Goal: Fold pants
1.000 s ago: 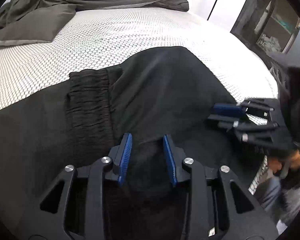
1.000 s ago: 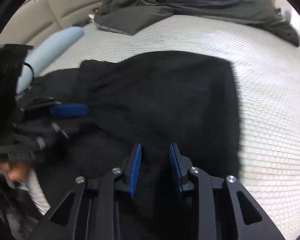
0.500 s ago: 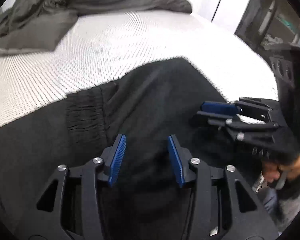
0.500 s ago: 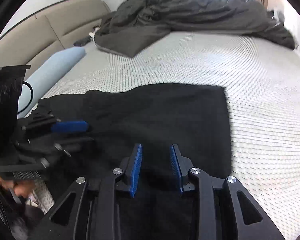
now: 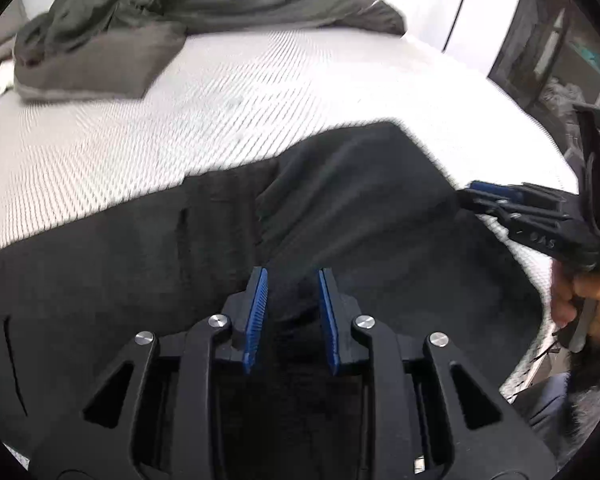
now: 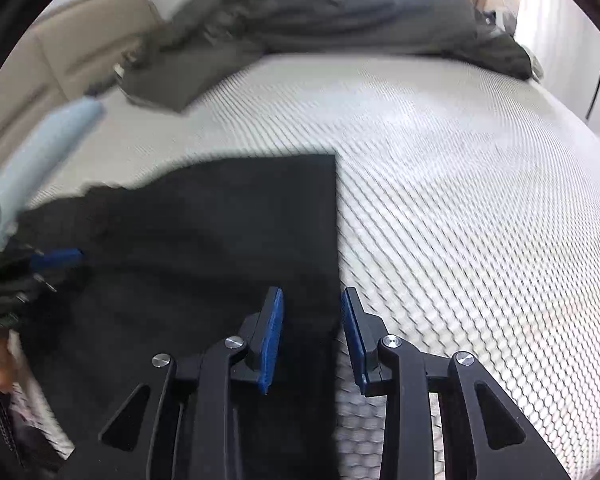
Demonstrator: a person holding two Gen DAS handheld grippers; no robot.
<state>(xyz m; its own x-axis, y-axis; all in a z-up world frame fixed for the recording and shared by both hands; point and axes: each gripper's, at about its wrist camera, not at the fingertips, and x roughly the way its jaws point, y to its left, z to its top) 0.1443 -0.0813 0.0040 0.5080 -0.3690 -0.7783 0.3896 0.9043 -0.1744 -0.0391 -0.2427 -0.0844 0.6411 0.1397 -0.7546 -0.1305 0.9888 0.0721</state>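
Black pants [image 5: 340,208] lie folded on the white mattress [image 5: 260,92], the elastic waistband to the left. My left gripper [image 5: 292,312] is closing, and a raised bunch of the black fabric sits pinched between its blue pads. In the right wrist view the pants [image 6: 220,240] end in a straight right edge. That edge runs under my right gripper [image 6: 312,336], whose pads stand apart, the right one over bare mattress [image 6: 460,200]. The right gripper [image 5: 466,196] shows at the left view's right side, held by a hand [image 5: 580,296]. The left gripper [image 6: 56,264] is blurred at the right view's left edge.
A crumpled grey duvet [image 5: 180,12] [image 6: 340,12] covers the far end of the bed. A light blue bolster [image 6: 48,148] lies by the beige headboard [image 6: 80,40]. Dark shelving [image 5: 560,60] stands beyond the mattress edge on the right.
My left jaws widened, then narrowed on the fabric, and that gripper rose. My right gripper slid right across the pants to their right edge, its gap unchanged.
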